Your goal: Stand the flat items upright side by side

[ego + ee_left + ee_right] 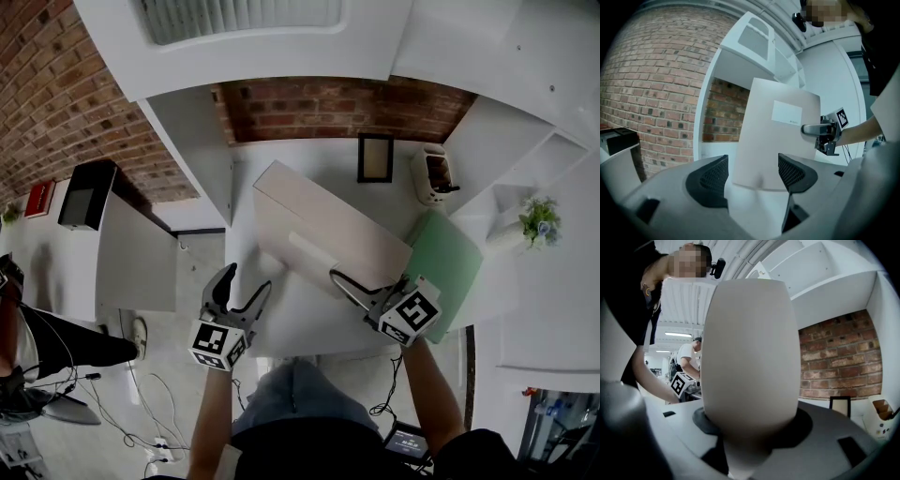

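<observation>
L hand-held gripper (247,279) sits at 7 o'clock of the desk (300,328). Its jaws are wide apart w/ nothing pressed between them, and they aim at the near lower corner of the pale board (328,234), close to it but not on it. The board takes up the desk's centre, raised on one edge and leaning, not yet upright. R hand-held gripper (347,284), at 5 o'clock, is clamped on the board's near edge, which fills the gap between its jaws in its own view. The green board (450,267) is at 3 o'clock, low and apparently flat on the desk, its near side tucked by the pale one.

Progress, as I judge it: early. Nothing stands upright yet, item 1 is only mid-lift and the green one is untouched. Left to do: finish tipping item 1 up, then stand the green one beside it.

Writing: there's a white label (787,113) on the pale board w/ a line of print too small to read. No brand seen
</observation>
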The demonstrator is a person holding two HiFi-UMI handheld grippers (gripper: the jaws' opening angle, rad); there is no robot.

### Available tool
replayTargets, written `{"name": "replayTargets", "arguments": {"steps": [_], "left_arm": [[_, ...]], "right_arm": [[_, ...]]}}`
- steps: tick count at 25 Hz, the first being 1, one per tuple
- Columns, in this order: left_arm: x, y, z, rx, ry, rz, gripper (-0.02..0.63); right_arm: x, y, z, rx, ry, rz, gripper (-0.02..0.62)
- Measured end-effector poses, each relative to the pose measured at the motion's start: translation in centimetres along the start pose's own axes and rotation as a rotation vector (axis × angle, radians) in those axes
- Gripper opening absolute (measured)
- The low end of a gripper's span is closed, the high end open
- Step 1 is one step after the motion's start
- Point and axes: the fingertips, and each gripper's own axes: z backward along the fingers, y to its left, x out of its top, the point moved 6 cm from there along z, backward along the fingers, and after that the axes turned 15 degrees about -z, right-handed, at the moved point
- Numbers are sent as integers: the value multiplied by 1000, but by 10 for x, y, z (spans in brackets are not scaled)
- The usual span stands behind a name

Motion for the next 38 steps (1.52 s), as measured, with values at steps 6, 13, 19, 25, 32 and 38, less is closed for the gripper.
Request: {"name": "replayTargets", "arguments": {"steps": [6, 13, 19, 25, 32, 38], "left_arm": [[5, 5, 2, -2, -19, -2, 321], [2, 11, 7, 8, -31, 16, 321], [3, 25, 13, 31, -37, 38, 321], [-6, 45, 21, 70, -32, 54, 321], [-23, 57, 35, 89, 0, 64, 321], [-32, 63, 42, 106, 16, 81, 321]], "right_arm": [[20, 2, -30, -176, -57, 16, 249], [19, -2, -92, -433, -77, -26, 249], [16, -2, -150, -583, -123, -73, 249], [12, 2, -199, -684, -148, -73, 250], [2, 1, -236, -742, -182, -105, 252], [-2, 4, -261, -774, -195, -102, 255]]}}
